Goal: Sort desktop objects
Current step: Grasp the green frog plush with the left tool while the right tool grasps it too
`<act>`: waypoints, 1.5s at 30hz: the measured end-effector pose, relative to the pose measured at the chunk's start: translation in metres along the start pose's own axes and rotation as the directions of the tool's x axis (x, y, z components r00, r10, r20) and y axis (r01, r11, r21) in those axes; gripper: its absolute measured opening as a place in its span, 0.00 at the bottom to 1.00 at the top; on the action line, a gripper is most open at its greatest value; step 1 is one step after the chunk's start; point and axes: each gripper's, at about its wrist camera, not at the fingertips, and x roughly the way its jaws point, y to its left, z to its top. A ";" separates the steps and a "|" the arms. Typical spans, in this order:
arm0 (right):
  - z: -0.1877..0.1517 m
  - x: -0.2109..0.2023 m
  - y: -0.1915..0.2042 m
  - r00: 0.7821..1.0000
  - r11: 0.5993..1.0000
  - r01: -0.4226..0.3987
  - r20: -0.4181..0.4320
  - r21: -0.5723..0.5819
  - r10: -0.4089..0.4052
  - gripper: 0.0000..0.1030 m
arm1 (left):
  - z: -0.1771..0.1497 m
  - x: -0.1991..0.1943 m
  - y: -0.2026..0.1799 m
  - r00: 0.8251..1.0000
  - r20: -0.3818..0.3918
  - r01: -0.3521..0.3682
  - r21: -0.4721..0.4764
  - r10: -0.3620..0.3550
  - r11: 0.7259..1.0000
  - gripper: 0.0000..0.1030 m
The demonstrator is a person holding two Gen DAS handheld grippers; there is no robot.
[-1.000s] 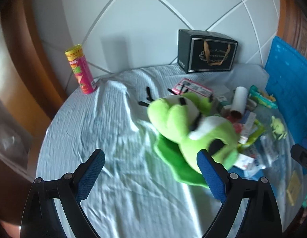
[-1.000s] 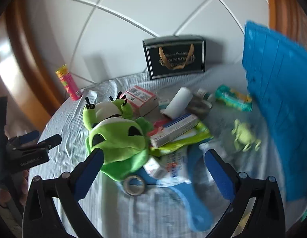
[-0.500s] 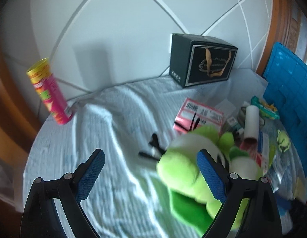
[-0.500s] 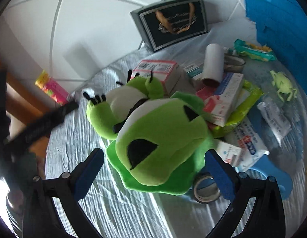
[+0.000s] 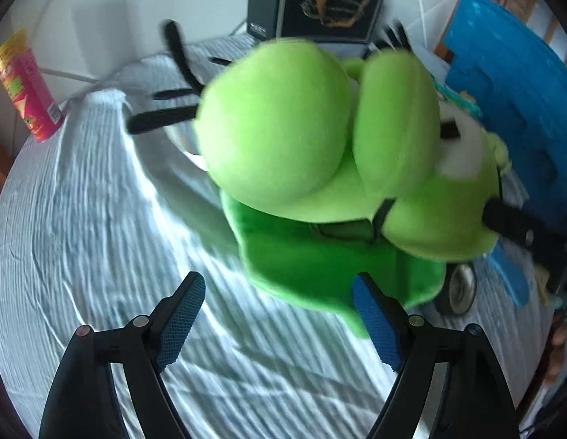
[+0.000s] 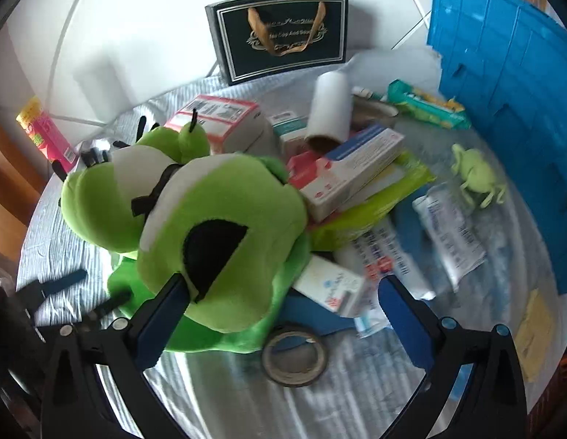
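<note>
Item: soft green frog plush toy (image 5: 320,153), on the cloth-covered tabletop (image 5: 82,219) beside the clutter. Closer than a second ago. My left fingers (image 5: 280,323) and right fingers (image 6: 283,307): spread, empty. Pickup likely.

Bright daylight throughout; the green plush toy (image 5: 320,153) smears with motion blur up close, soft shadows fall leftward on the wall (fisheye bends and darkens every corner)
</note>
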 end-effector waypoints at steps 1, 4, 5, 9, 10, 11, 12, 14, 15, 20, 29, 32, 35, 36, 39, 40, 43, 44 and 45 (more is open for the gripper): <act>0.000 0.001 -0.003 1.000 1.000 -0.002 -0.010 0.002 0.002 1.00 | -0.001 -0.004 0.000 1.000 0.008 0.000 -0.010 0.000 1.000 0.79; -0.003 0.005 -0.007 0.999 1.000 -0.013 -0.036 0.004 0.014 1.00 | 0.001 -0.029 0.006 0.998 0.059 -0.020 -0.045 0.023 0.999 0.79; -0.006 0.006 -0.008 0.999 1.000 -0.020 -0.041 0.005 0.020 1.00 | 0.003 -0.040 0.009 0.996 0.078 -0.031 -0.053 0.036 0.998 0.79; -0.008 0.012 -0.011 0.997 0.998 -0.055 -0.045 0.010 0.055 1.00 | 0.011 -0.059 0.014 0.991 0.118 -0.052 -0.078 0.061 0.996 0.79; -0.007 0.013 -0.013 0.997 0.998 -0.061 -0.042 0.009 0.061 1.00 | 0.010 -0.055 0.013 0.992 0.109 -0.052 -0.074 0.060 0.996 0.79; -0.005 0.015 -0.015 0.997 0.998 -0.067 -0.041 0.011 0.068 1.00 | 0.008 -0.051 0.011 0.993 0.099 -0.052 -0.069 0.059 0.996 0.79; -0.004 0.016 -0.018 0.996 0.997 -0.073 -0.042 0.016 0.073 1.00 | 0.007 -0.047 0.009 0.994 0.090 -0.052 -0.065 0.058 0.997 0.79; -0.005 0.018 -0.023 0.996 0.997 -0.079 -0.042 0.023 0.080 1.00 | 0.005 -0.039 0.005 0.996 0.072 -0.052 -0.056 0.056 0.997 0.79; -0.005 0.019 -0.024 0.995 0.996 -0.083 -0.046 0.027 0.084 1.00 | 0.004 -0.035 0.003 0.996 0.063 -0.052 -0.052 0.055 0.997 0.79; -0.013 0.010 -0.031 0.991 0.991 -0.124 -0.050 0.039 0.126 1.00 | -0.002 -0.015 -0.006 0.999 0.017 -0.051 -0.031 0.051 0.998 0.78; 0.005 -0.002 0.006 0.974 0.974 -0.225 -0.015 0.033 0.226 0.97 | -0.017 -0.003 0.000 1.000 0.015 -0.016 -0.032 0.016 0.999 0.78; 0.000 0.019 0.029 0.977 0.980 -0.201 -0.077 -0.003 0.200 0.90 | -0.017 -0.006 -0.003 0.999 0.041 -0.029 -0.001 0.029 1.000 0.78; -0.004 0.044 0.030 0.971 0.980 -0.200 -0.129 0.013 0.200 0.86 | -0.018 -0.007 -0.006 0.998 0.056 -0.041 0.021 0.040 0.999 0.76; -0.005 0.046 0.027 0.965 0.975 -0.219 -0.138 0.033 0.221 0.84 | -0.017 -0.008 -0.007 0.997 0.062 -0.037 0.024 0.036 0.999 0.75; -0.004 0.039 0.025 0.964 0.972 -0.234 -0.124 0.026 0.235 0.81 | -0.016 -0.010 -0.007 0.996 0.085 -0.031 0.029 0.028 0.999 0.73; -0.003 0.036 0.025 0.965 0.972 -0.236 -0.114 0.022 0.237 0.81 | -0.014 -0.011 -0.007 0.995 0.091 -0.030 0.025 0.027 0.999 0.73; 0.002 0.036 0.023 0.965 0.969 -0.245 -0.090 0.040 0.248 0.82 | -0.002 -0.009 -0.007 0.995 0.098 -0.037 0.026 0.034 0.999 0.73; 0.003 0.037 0.023 0.965 0.969 -0.245 -0.088 0.036 0.247 0.83 | 0.000 -0.008 -0.008 0.994 0.099 -0.042 0.030 0.039 0.999 0.71; 0.004 0.038 0.025 0.966 0.971 -0.240 -0.089 0.020 0.241 0.83 | 0.002 -0.006 -0.009 0.994 0.100 -0.048 0.034 0.044 0.998 0.69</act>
